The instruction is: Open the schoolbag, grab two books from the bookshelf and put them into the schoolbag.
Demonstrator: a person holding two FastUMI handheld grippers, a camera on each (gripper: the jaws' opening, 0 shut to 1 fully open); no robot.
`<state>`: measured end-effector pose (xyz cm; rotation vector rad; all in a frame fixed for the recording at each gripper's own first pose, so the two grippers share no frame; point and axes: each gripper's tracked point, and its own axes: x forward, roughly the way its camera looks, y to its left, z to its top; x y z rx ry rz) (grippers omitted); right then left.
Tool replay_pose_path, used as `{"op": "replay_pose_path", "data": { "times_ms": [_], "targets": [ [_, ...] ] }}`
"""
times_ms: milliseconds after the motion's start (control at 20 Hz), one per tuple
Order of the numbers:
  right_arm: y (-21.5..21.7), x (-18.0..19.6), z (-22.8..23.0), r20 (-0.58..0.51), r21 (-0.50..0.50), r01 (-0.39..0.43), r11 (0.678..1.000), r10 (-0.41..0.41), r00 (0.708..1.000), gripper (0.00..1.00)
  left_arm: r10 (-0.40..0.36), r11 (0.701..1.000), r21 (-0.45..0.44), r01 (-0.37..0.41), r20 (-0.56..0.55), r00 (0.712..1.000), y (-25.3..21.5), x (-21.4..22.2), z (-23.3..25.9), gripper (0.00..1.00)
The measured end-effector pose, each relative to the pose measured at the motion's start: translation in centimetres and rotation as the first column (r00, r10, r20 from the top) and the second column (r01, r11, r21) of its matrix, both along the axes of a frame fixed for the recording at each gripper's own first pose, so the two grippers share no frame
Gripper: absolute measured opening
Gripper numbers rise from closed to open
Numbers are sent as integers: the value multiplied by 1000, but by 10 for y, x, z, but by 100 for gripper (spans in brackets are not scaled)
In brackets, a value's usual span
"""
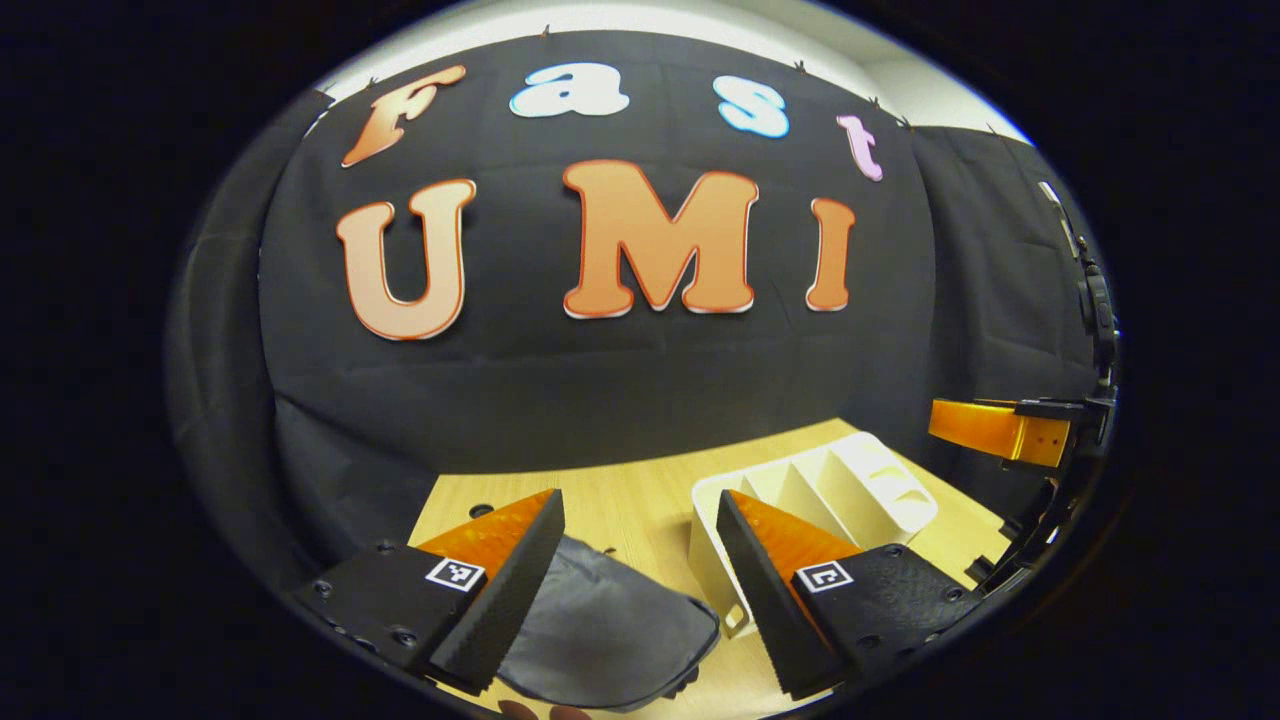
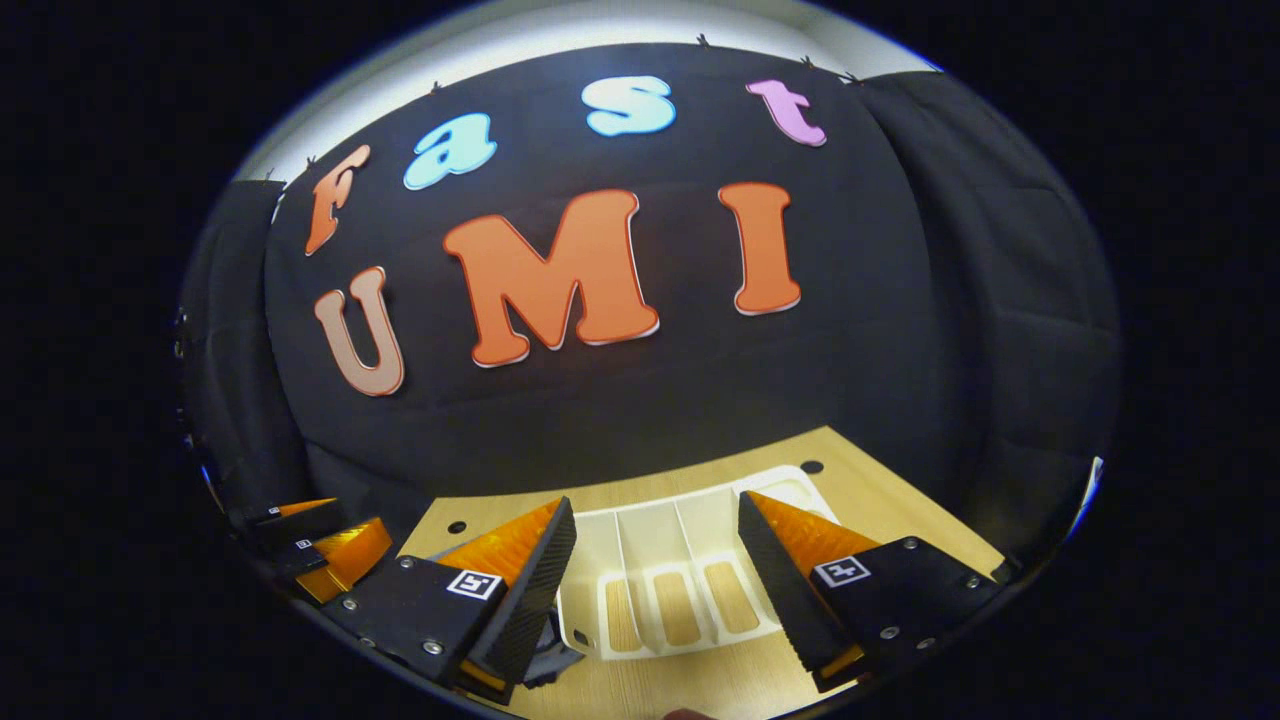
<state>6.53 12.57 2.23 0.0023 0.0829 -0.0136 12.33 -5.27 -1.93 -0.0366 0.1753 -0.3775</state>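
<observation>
A dark grey schoolbag (image 1: 600, 630) lies flat on the wooden table (image 1: 650, 470), low between the fingers of my left gripper (image 1: 640, 495), which is open and holds nothing. To its right stands a white bookshelf (image 1: 830, 490) with upright dividers; the slots that show hold nothing. In the right gripper view the bookshelf (image 2: 680, 570) sits between the fingers of my right gripper (image 2: 656, 500), open and above it. A corner of the schoolbag (image 2: 550, 660) peeks out beside that gripper's left finger. Whether the bag's zip is open I cannot tell.
The right gripper (image 1: 1000, 428) hangs at the far right of the left gripper view, above the table's right end. The left gripper (image 2: 320, 545) shows low at the left of the right gripper view. The black cloth wall stands right behind the table (image 2: 880, 490).
</observation>
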Motion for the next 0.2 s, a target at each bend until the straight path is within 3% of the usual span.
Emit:
{"op": "replay_pose_path", "data": {
  "times_ms": [200],
  "targets": [
    [-1, -4, 24, 141, -93, 5, 996, 8, 990, 97, 63, 998, -40, -58, 136, 989, 20, 3, 29, 96]
  ]
}}
